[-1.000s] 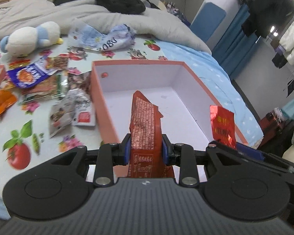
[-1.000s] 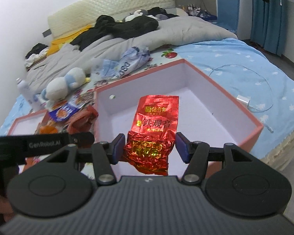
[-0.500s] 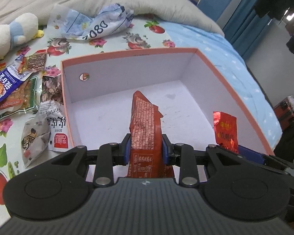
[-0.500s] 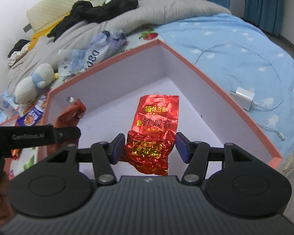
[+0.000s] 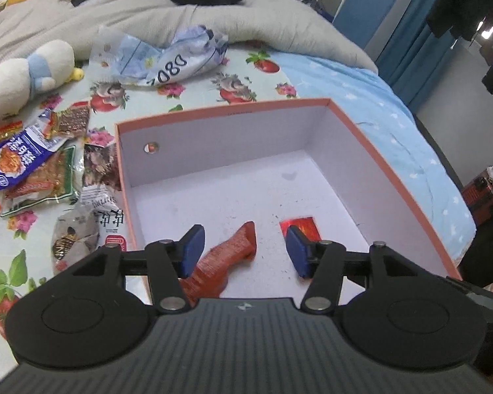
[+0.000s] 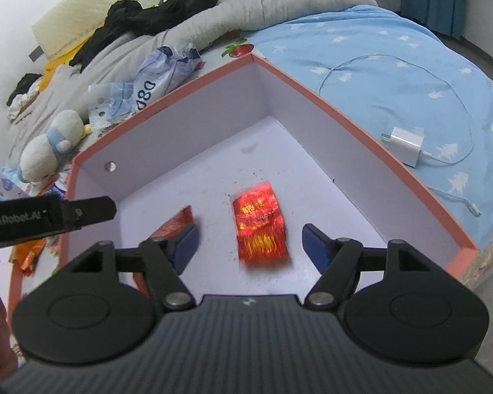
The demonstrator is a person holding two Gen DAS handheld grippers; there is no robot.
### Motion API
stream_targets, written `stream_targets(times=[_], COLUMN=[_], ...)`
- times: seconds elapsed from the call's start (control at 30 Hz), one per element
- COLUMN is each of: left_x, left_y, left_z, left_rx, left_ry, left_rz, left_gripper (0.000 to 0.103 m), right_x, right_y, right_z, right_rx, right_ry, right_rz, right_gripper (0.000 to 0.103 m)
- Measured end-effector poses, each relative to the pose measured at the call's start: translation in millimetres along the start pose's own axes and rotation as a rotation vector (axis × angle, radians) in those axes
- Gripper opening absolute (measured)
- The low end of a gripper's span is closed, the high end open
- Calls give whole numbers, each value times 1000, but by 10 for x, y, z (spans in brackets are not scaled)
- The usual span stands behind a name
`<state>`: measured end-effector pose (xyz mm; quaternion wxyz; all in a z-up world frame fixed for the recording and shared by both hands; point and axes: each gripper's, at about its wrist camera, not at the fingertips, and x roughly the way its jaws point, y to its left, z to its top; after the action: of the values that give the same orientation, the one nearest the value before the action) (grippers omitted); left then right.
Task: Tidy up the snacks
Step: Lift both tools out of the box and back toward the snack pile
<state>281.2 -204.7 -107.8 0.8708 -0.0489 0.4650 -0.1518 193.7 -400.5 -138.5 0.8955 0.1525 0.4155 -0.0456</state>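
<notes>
A salmon-rimmed box with a white inside sits on the bed; it also shows in the right wrist view. My left gripper is open above the box's near side, and an orange-red snack packet lies on the box floor below it. My right gripper is open, and a shiny red foil packet, blurred, lies in the box between its fingers. The foil packet's corner also shows in the left wrist view. The orange-red packet also shows in the right wrist view.
Several loose snack packets lie on the fruit-print sheet left of the box. A plush toy and a crumpled blue-white bag lie beyond. A white charger with cable lies right of the box. Grey duvet and clothes lie behind.
Both grippers have opened and let go of their packets. The orange-red packet and the red foil packet have dropped onto the box floor.
</notes>
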Motion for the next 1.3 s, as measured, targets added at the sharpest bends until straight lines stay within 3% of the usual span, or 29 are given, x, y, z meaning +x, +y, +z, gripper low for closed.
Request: stream_targets(times=[0.67,1.3], left_x=[-1595,-2480], left_y=[249,662], left_z=[-747,-1529], left_rx=[15,-32], left_ry=[-178,-260], left_rz=[-1,40], left_gripper=[61,61], right_x=[-1217,-1628], right_y=[482,970], right_z=[-607,-1271], right_rx=[-70,-194], right_ry=[-139,-182], right_rz=[81,172], right_gripper=[72,72])
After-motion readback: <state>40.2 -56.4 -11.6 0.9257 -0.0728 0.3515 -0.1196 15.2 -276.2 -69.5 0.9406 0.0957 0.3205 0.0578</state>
